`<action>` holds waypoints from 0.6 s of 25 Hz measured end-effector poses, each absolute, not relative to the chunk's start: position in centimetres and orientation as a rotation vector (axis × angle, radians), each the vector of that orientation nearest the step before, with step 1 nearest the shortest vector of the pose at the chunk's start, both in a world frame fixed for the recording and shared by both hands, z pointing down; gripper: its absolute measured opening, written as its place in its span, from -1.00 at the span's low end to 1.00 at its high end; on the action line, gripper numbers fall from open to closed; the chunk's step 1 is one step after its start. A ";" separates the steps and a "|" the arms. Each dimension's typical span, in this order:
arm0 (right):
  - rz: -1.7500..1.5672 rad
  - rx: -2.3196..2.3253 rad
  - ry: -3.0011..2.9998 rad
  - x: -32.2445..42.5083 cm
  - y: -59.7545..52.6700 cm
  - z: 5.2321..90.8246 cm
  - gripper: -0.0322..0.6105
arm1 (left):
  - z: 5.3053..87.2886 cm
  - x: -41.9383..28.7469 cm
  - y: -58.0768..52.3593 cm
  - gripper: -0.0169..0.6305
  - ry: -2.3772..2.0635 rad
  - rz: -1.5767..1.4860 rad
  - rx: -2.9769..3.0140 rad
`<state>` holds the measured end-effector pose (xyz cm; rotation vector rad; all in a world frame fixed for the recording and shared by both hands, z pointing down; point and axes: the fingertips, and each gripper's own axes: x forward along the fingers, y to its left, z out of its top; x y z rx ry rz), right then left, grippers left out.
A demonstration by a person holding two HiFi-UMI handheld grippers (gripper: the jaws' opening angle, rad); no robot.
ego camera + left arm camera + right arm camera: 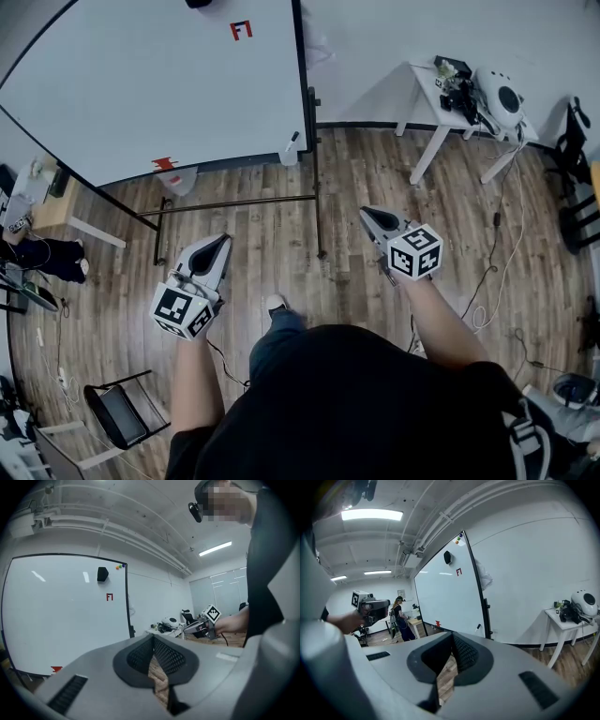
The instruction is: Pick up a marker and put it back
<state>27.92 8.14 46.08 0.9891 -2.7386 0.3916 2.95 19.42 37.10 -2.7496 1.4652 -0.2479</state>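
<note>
A large whiteboard on a rolling stand fills the upper left of the head view. A black-capped marker rests at its lower right corner, and it also shows small in the right gripper view as the marker. A red object sits on the board's lower edge. My left gripper and right gripper hover over the wooden floor, both short of the board. Both are shut with nothing between the jaws. The left gripper points toward the board; the right gripper points at the board's right post.
The stand's floor bars lie between the grippers and the board. A white table with a white device stands at the right, with cables trailing on the floor. A folding chair is at lower left. A person stands far off.
</note>
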 end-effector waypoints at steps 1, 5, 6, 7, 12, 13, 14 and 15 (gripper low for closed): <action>0.392 0.989 -2.737 27.7 8.1 46.2 -0.91 | 37.2 2.8 19.3 -0.91 1.467 -0.248 -2.750; 0.384 0.998 -2.729 26.9 7.0 46.3 -0.91 | 37.9 1.8 18.3 -0.91 1.472 -0.236 -2.761; 0.383 1.004 -2.726 26.7 6.7 46.3 -0.91 | 38.1 1.4 17.9 -0.91 1.473 -0.233 -2.765; 0.384 1.010 -2.723 26.4 6.3 46.3 -0.91 | 38.3 1.1 17.5 -0.91 1.472 -0.232 -2.767; 0.385 1.050 -2.704 25.1 4.2 46.1 -0.91 | 38.5 -0.7 15.0 -0.91 1.450 -0.224 -2.783; 0.385 1.055 -2.701 24.8 3.7 46.0 -0.91 | 38.5 -1.1 14.4 -0.91 1.446 -0.221 -2.787; 0.385 1.061 -2.698 24.5 3.3 46.0 -0.91 | 38.5 -1.5 13.8 -0.91 1.441 -0.219 -2.791; 0.387 1.067 -2.695 24.2 2.9 45.9 -0.91 | 38.4 -1.9 13.2 -0.91 1.436 -0.218 -2.795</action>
